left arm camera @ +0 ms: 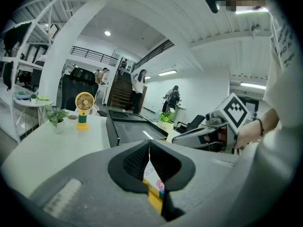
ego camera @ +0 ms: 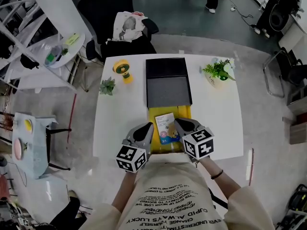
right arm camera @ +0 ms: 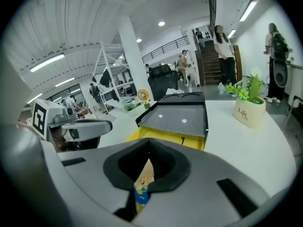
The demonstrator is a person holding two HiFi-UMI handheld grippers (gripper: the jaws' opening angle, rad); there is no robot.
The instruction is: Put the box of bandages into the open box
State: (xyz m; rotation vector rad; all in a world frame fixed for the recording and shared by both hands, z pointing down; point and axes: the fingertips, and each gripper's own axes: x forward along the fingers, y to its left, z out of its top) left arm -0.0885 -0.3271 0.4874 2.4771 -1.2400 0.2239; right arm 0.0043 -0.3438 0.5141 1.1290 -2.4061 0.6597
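Both grippers are working one small carton here. The left gripper (ego camera: pixel 150 127) is clenching the left edge of the white, yellow and blue cardboard box of bandages (ego camera: pixel 166 126), and the right gripper (ego camera: pixel 178 124) is clenching its right edge. In each gripper view the jaw tips are meeting, with a strip of printed card showing in the slot between the pads. So I'm reading both as pinching the carton, not empty.

Two grips on opposite sides look like a way of keeping a light, flat carton level and stopping it from swinging.

The carton is hanging on the near side of the white table (ego camera: pixel 120 123), over a flat yellow piece (ego camera: pixel 185 113). That piece is jutting out from the near edge of the shallow dark grey open box (ego camera: pixel 169 91). Whether it is a drawer of that box or a separate thing, I cannot tell. The carton is not yet inside the grey box, which is lying just beyond it on the far side, its black lid section further off.

What is standing in the way? Mainly the low near wall of the open box, which the carton looks due to pass over. I'm seeing nothing lying on its grey floor.

To the left, a small yellow desk fan (ego camera: pixel 123 70) and a little green potted plant (ego camera: pixel 107 86) are standing well apart from the route. To the right, a leafy plant in a white pot (ego camera: pixel 218 71) is equally out of the way.
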